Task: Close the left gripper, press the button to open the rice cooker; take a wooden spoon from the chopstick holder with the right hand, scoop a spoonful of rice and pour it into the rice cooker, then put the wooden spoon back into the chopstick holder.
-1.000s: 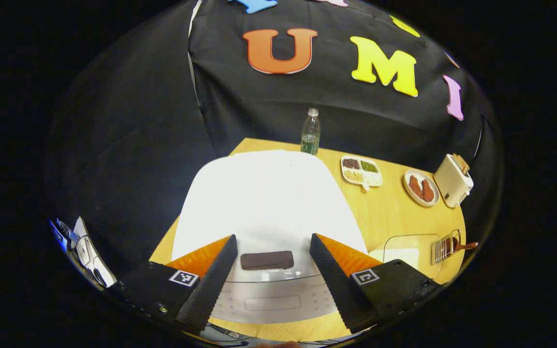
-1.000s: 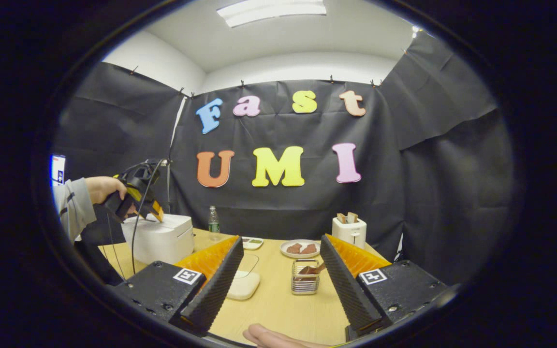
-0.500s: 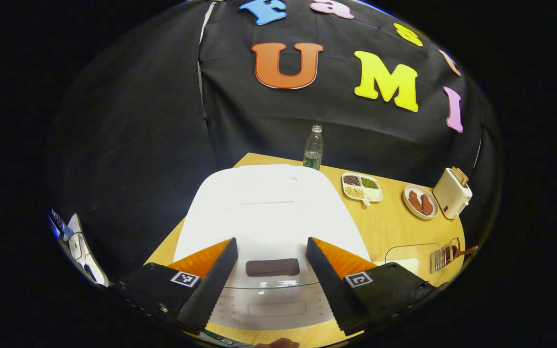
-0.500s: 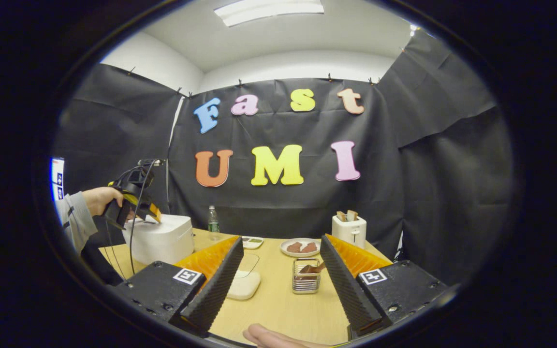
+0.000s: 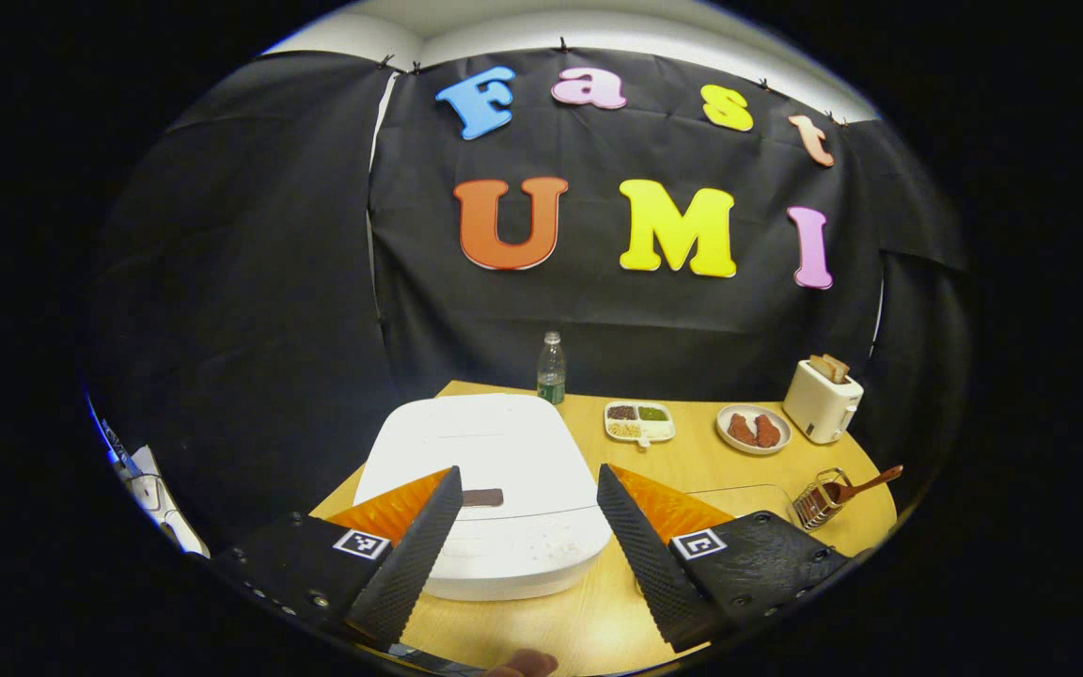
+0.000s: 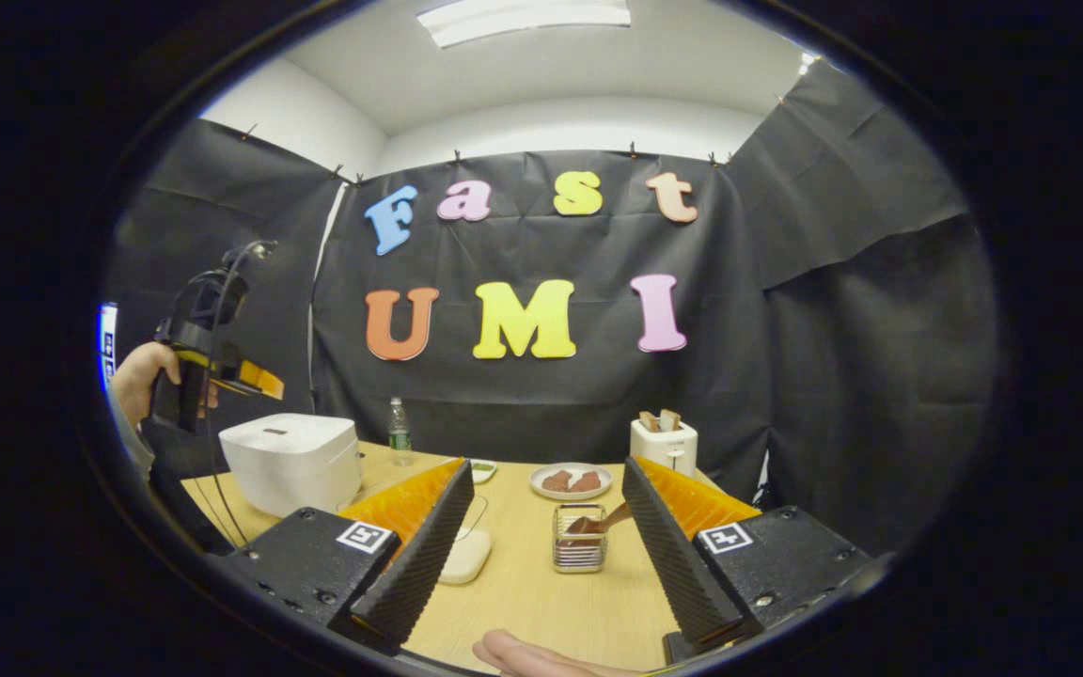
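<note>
My left gripper [image 5: 523,536] is wide open, nothing between the 2 fingers, hovering above and in front of the rice cooker [image 5: 490,489]. Cooker lid is down; its dark button [image 5: 482,497] sits just beside my left finger's tip, no contact. In the right gripper view my left gripper [image 6: 255,379] is up in the air, over the cooker [image 6: 292,461] and clear of it.

My right gripper [image 6: 537,541] is also wide open and empty, low over the table [image 6: 541,592]. Chopstick holder [image 6: 579,539] lies straight ahead between the fingers, apart from both, wooden spoon [image 6: 598,520] leaning in it. White rice container [image 6: 463,555] is beside my left finger. Behind: bottle [image 5: 551,369], divided dish [image 5: 638,421], plate [image 5: 754,429], toaster [image 5: 822,401].
</note>
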`<action>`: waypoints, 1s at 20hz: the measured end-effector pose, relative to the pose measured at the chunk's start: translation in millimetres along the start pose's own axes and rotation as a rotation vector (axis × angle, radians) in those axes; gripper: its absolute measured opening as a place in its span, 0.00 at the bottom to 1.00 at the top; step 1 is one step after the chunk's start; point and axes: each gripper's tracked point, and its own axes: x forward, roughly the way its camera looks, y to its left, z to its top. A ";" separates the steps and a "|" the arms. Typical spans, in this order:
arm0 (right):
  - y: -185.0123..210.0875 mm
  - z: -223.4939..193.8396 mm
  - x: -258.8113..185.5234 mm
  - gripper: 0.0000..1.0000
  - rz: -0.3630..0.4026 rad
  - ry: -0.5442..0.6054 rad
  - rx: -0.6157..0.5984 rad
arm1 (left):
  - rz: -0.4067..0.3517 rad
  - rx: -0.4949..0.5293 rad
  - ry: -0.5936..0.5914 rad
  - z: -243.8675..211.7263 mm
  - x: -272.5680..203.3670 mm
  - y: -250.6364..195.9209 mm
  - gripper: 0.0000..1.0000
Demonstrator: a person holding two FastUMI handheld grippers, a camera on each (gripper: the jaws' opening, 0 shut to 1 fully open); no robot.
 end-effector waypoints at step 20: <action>-32.4 34.7 -40.6 1.00 -0.113 -0.002 -0.038 | -0.127 0.019 -0.316 -34.6 -179.6 -78.1 0.93</action>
